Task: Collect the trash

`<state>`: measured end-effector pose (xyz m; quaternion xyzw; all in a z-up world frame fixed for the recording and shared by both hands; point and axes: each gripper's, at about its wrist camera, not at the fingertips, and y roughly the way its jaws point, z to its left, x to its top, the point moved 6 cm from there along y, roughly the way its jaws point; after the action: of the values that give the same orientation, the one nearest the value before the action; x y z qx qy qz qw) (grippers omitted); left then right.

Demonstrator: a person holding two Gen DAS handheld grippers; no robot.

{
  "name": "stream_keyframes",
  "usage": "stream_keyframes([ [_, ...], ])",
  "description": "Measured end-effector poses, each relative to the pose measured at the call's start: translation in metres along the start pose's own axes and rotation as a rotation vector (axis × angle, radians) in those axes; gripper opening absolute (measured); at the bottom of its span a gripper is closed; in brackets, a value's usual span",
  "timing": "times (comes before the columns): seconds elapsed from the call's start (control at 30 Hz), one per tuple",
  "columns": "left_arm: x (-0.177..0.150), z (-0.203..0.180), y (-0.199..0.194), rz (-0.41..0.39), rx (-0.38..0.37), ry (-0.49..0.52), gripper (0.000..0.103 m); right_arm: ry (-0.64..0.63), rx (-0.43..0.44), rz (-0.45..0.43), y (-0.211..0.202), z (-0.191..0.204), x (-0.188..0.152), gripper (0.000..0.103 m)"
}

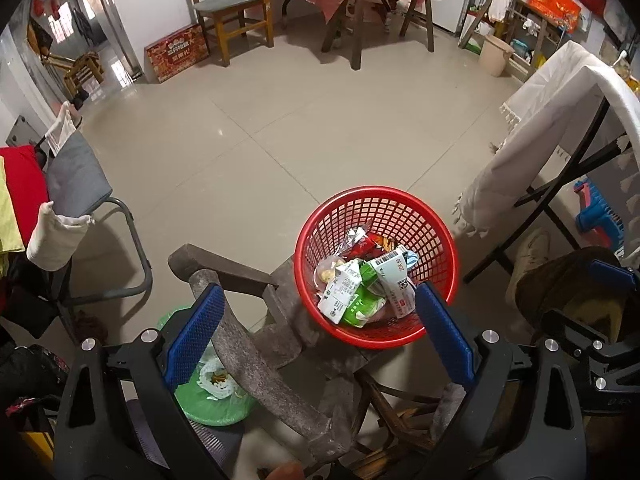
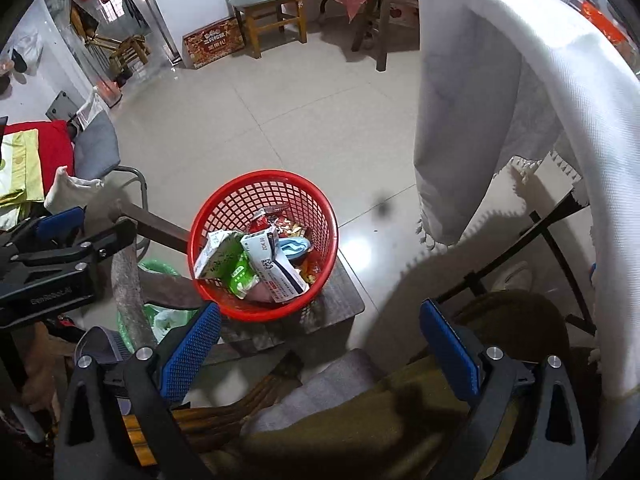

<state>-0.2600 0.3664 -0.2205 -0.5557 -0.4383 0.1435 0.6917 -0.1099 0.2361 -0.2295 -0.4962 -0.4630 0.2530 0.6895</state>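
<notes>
Red basket sits on a dark wooden bench, holding cartons and wrappers. Left tool spread wide, empty, above the basket's near rim. Right tool likewise spread, empty, just beside the basket.

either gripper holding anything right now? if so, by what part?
Nothing is held. The left gripper and the right gripper both have their jaws wide open and empty; the trash sits loose in the red basket.
</notes>
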Motion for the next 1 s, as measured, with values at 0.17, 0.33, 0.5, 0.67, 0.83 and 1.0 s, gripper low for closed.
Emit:
stream_keyframes([
  [0.17,0.000,-0.007,-0.001,0.001,-0.008,0.029,0.092,-0.042,-0.005,-0.003,-0.005,0.009,0.000,0.097],
  [0.33,0.000,-0.011,-0.001,0.002,-0.013,0.036,0.092,-0.058,-0.006,-0.013,-0.011,0.012,0.001,0.097],
  [0.5,0.000,-0.010,-0.001,0.002,-0.025,0.030,0.092,-0.056,0.000,-0.013,-0.012,0.013,0.001,0.097],
  [0.67,0.000,-0.011,-0.001,0.001,-0.029,0.025,0.092,-0.059,0.000,-0.014,-0.013,0.013,0.002,0.097],
  [0.83,0.001,-0.011,-0.002,-0.010,-0.016,0.036,0.092,-0.059,0.001,-0.017,-0.015,0.013,0.003,0.097],
  [1.0,0.001,-0.011,-0.003,-0.012,-0.010,0.039,0.092,-0.060,0.000,-0.018,-0.015,0.013,0.003,0.097],
])
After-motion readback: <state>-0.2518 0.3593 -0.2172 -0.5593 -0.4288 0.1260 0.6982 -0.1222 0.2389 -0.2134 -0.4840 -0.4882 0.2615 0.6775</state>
